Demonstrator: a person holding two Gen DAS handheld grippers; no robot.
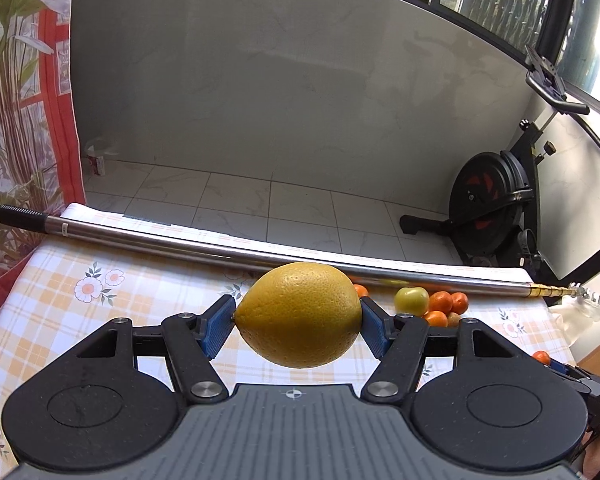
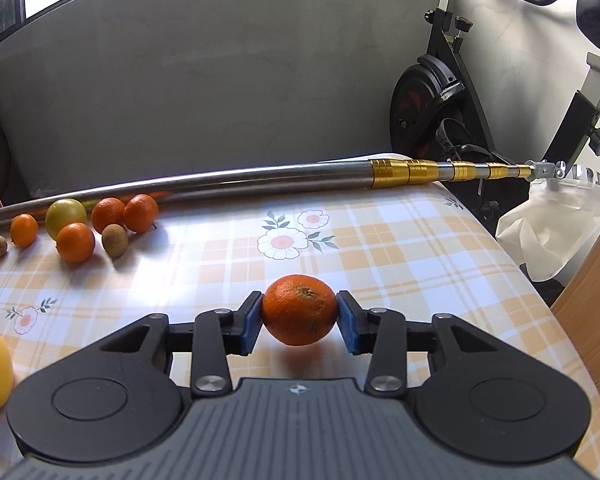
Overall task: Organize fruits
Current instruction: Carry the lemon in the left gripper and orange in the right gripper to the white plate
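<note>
On checked tablecloth (image 2: 400,264), metal pole (image 2: 220,178), grey wall (image 1: 280,100)

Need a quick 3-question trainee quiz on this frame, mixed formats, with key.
1. True or false: the left gripper is empty.
2. The right gripper is shut on: A) a lemon B) an orange C) a small brown fruit.
3. Fill in: the fruit cluster lies on the tablecloth just in front of a long metal ____.

Key: 1 false, it is shut on the lemon. 2 B. 3 pole.
</note>
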